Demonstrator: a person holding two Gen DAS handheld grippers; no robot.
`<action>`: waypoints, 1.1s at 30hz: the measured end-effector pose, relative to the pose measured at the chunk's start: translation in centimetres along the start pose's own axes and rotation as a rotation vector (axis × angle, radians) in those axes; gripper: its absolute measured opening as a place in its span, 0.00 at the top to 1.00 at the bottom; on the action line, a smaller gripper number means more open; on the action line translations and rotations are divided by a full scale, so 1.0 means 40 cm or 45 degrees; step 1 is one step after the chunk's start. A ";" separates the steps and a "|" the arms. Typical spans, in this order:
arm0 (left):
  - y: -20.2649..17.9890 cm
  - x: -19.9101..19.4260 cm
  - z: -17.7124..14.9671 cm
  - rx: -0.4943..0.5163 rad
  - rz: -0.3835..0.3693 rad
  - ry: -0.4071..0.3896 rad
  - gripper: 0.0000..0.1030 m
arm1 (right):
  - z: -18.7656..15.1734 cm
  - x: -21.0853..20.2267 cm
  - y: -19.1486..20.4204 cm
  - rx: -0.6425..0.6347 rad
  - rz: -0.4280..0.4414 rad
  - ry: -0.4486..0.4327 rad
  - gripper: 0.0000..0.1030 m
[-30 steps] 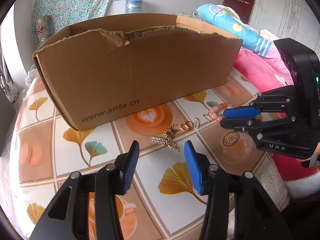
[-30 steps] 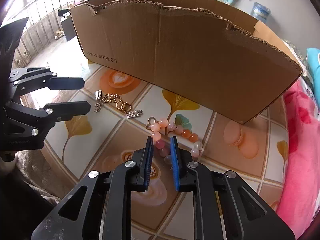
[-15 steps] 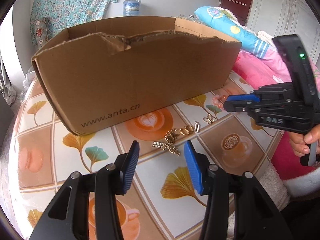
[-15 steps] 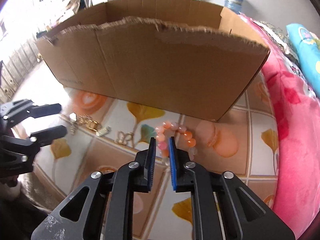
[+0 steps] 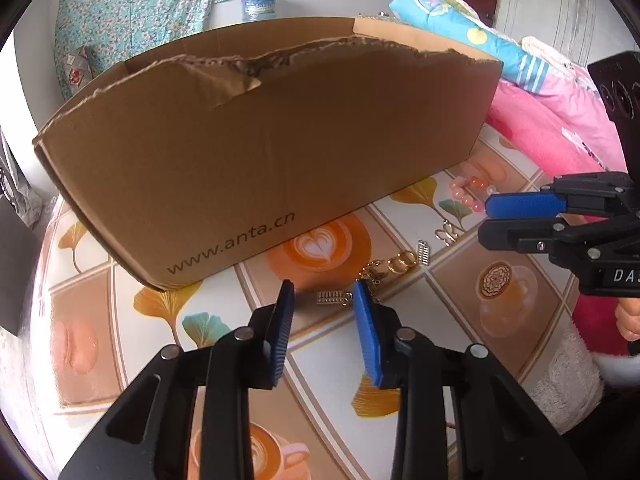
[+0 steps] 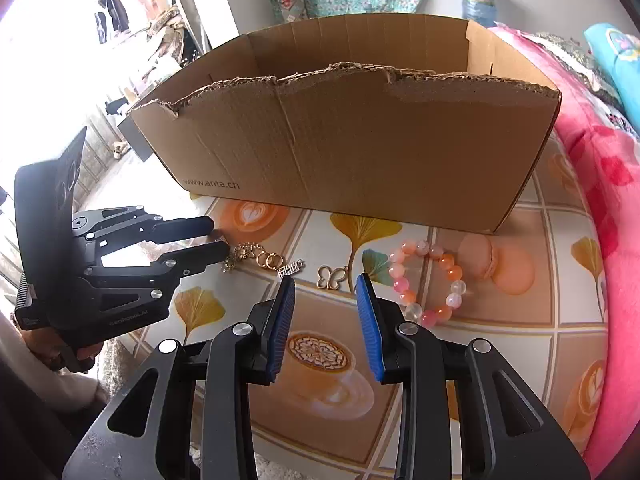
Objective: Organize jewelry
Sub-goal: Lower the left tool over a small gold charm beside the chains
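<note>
Since a second ago our right gripper has let go of the bracelet: its jaws have just been opening, and the beads that sat between them now lie flat on the table, just right of the fingertips and clear of both pads. Nothing is between those jaws now. Our left gripper has just been closing in; its jaws stand partly spread over the near end of the chain without pinching it, and one blue pad covers part of it, so we cannot tell if it touches.

We judge both tools point steeply down at the table because the pieces are small and flat, and need a grip from above. The box stands open just beyond the jewelry, probably as the place to put it; its inside floor is hidden from us.

All the jewelry lies in a loose row along the box's near wall. The bracelet is a closed ring of round pink, orange and pale beads at the right. Left of it sits a small gold butterfly charm, then the gold chain with rings and little ribbed bars at its ends.
</note>
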State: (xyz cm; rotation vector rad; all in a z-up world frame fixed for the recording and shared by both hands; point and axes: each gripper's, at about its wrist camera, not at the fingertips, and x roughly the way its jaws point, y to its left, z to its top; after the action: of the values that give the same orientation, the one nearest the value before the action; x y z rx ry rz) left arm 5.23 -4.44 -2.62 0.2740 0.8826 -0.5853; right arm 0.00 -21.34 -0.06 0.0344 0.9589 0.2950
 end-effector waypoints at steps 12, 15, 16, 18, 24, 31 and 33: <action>-0.005 -0.028 -0.023 0.025 0.011 0.058 0.72 | -0.012 0.009 0.001 -0.008 0.017 0.017 0.69; 0.002 -0.037 -0.031 0.028 -0.002 0.025 0.72 | -0.013 0.006 0.007 -0.017 0.016 0.015 0.69; 0.000 -0.035 -0.030 0.038 -0.003 0.016 0.72 | -0.013 0.003 0.008 -0.020 0.014 0.012 0.69; -0.003 -0.033 -0.023 0.073 -0.011 -0.003 0.72 | -0.014 0.004 0.013 -0.019 0.012 0.007 0.69; 0.008 -0.009 -0.005 0.102 -0.155 0.000 0.72 | -0.023 0.004 0.022 0.001 0.017 0.001 0.69; 0.032 -0.023 -0.025 -0.019 -0.272 0.042 0.72 | -0.033 -0.001 0.013 0.016 0.021 0.008 0.69; 0.032 -0.029 -0.032 -0.059 -0.312 0.054 0.72 | -0.033 0.000 0.009 0.023 0.024 0.014 0.69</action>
State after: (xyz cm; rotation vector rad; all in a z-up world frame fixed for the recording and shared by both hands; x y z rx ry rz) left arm 4.59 -2.37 -2.53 0.1367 0.9767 -0.7874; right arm -1.14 -21.11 -0.77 0.0582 0.9723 0.3039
